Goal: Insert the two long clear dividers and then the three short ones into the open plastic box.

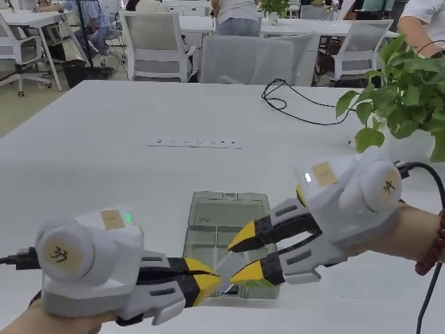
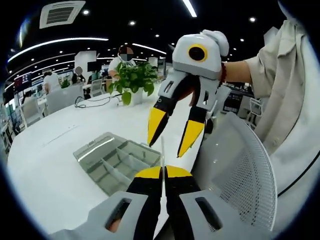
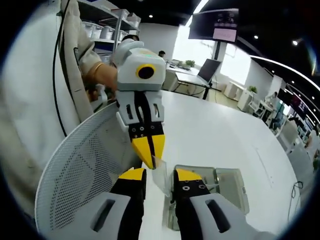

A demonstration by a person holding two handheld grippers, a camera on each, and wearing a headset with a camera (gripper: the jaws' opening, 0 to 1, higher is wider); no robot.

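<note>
1. Above the near end of the open box point(image 1: 199, 252), which sits on the white worktop point(image 1: 125, 181) with its lid point(image 1: 229, 209) laid flat behind it, the left gripper point(image 1: 211, 282) has its fingers shut tight on a clear divider point(image 1: 225, 268). The piece looks like one of the short ones, though its full length is hard to judge.
2. The right gripper point(image 1: 236, 261) faces it with fingers wide open, one on each side of the divider's free end. As far as its own view shows, they do not touch the divider, and nothing is in their hold.
3. The step in hand reads as a hand-over or a two-handed steadying. To do it well, the right fingers should close squarely on the flat faces of the sheet, near an edge and clear of the left fingers, so the thin plastic does not twist or spring out.
4. The left fingers should let go only once the right hold is firm.
5. Some partitions point(image 2: 120, 162) seem to stand in the box already. The person should therefore turn the divider upright, line its ends up with the grooves meant for it, and press it straight down.
6. A slanted entry risks jamming or bowing the sheet, so a light, even push is the safer course.
</note>
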